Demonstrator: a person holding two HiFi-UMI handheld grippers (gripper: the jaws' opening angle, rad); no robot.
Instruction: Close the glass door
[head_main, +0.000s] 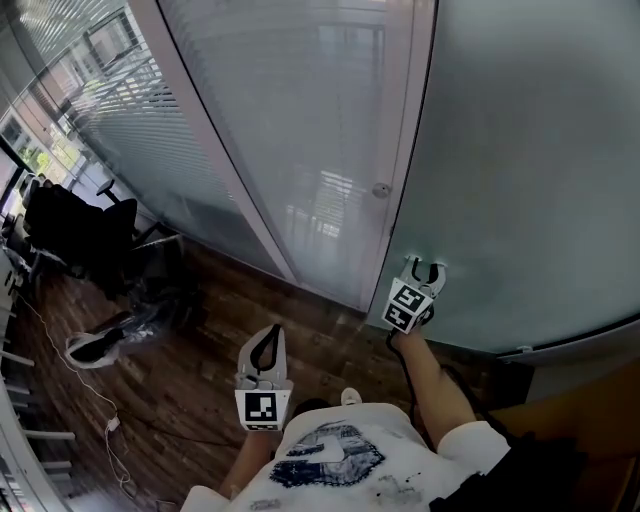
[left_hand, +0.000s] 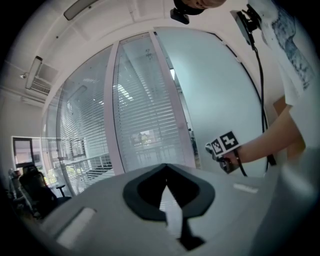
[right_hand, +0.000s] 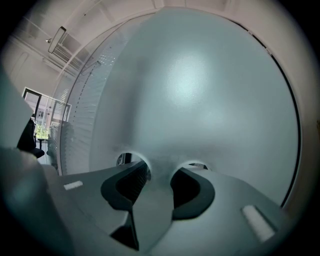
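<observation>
The frosted glass door (head_main: 520, 150) fills the right of the head view, its free edge (head_main: 412, 150) next to a white frame post with a round lock (head_main: 380, 190). My right gripper (head_main: 426, 266) is open, both fingertips against the frosted pane low down, close to that edge. In the right gripper view the door (right_hand: 190, 90) fills the picture and the right gripper (right_hand: 162, 167) has nothing between its jaws. My left gripper (head_main: 268, 335) hangs lower left, away from the door, shut and empty. From the left gripper (left_hand: 165, 166) view the door (left_hand: 220, 100) and right gripper (left_hand: 210, 148) show.
A glass partition with blinds (head_main: 250, 120) runs left of the door. Black office chairs (head_main: 80, 230) stand at the far left. A white cable (head_main: 100, 400) and a white shoe-like object (head_main: 95, 345) lie on the dark wood floor (head_main: 190, 390).
</observation>
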